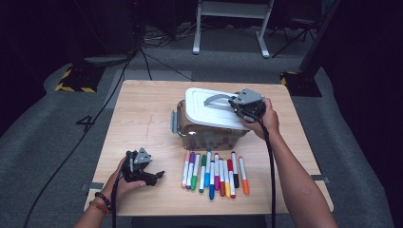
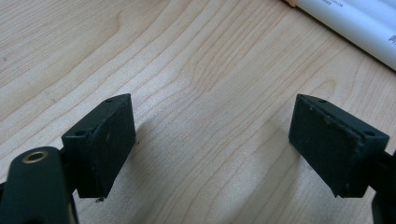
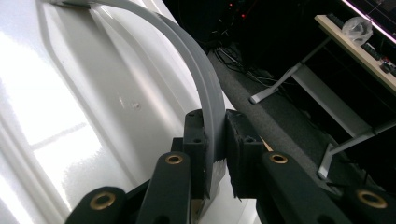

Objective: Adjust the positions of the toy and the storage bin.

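The main risk lies with the lid (image 1: 212, 108) of the clear box (image 1: 209, 133): the right hand-held gripper (image 1: 243, 108) pinches only the thin grey handle (image 3: 196, 70), jaws pressed together on the strap, so I judge that the whole lid hangs from one narrow, smooth band. If the strap bends or slides between the pads, the lid could tilt, drop back askew onto the box, or drag the light box across the bench (image 1: 142, 123) toward the markers (image 1: 214, 175) lying just in front of it. The lid already sits slightly tilted on the box below that gripper. A side latch (image 1: 175, 123) on the far end from the gripper may catch; I cannot tell whether it is released. The bench is pale wood-grain laminate, flat and fairly slick. The box is see-through plastic with rounded corners, something dim inside it. The lid is glossy white plastic, rectangular with soft edges; its handle is a flat, arched grey strip. The markers are slim white tubes with coloured caps, round enough to roll. The left hand-held gripper (image 1: 151, 175) rests low on the bench beside the markers, its jaws spread and empty, pads (image 2: 107, 140) matt black and rubbery.
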`<state>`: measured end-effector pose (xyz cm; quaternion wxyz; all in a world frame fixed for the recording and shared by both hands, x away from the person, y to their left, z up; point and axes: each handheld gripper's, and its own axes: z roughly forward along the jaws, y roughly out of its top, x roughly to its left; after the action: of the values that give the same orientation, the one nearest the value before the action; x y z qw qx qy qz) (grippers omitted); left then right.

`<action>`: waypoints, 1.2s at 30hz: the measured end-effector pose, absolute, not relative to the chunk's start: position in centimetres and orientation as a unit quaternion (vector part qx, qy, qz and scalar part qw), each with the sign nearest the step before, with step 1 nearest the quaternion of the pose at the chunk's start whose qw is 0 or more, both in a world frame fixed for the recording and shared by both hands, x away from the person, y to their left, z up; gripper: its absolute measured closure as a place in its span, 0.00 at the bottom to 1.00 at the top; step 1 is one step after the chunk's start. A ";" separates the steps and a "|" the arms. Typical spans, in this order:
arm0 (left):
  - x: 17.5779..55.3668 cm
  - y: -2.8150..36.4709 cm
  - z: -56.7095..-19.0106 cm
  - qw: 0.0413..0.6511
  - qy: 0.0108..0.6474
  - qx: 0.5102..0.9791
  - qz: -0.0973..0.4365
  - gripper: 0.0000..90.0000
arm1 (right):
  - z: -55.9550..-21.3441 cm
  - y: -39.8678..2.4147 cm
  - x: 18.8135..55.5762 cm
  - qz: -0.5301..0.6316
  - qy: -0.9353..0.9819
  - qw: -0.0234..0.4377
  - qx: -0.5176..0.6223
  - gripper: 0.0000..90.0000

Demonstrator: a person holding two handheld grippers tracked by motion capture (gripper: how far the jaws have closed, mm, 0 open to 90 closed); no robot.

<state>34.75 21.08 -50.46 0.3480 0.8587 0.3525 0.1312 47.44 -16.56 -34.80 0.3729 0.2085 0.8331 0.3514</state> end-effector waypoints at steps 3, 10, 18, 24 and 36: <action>34.8 21.1 -50.5 0.348 0.352 0.859 0.131 0.17 | -34.4 -17.4 47.2 0.351 0.831 0.377 0.209 0.89; 34.8 21.1 -50.5 0.348 0.352 0.859 0.131 0.17 | -33.5 -20.9 46.4 0.350 0.820 0.389 0.232 0.89; 34.8 21.1 -50.5 0.348 0.349 0.860 0.131 0.17 | -33.1 -25.4 44.8 0.339 0.809 0.407 0.254 0.89; 34.9 21.1 -50.4 0.347 0.347 0.861 0.132 0.17 | -33.7 -28.7 43.2 0.327 0.803 0.417 0.273 0.89; 34.9 21.1 -50.4 0.347 0.347 0.861 0.132 0.17 | -35.6 -33.2 40.1 0.313 0.794 0.427 0.299 0.89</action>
<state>34.86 21.14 -50.44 0.3473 0.8611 0.3472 0.1320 40.14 -33.19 -35.61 0.4271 0.2987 0.7940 0.3129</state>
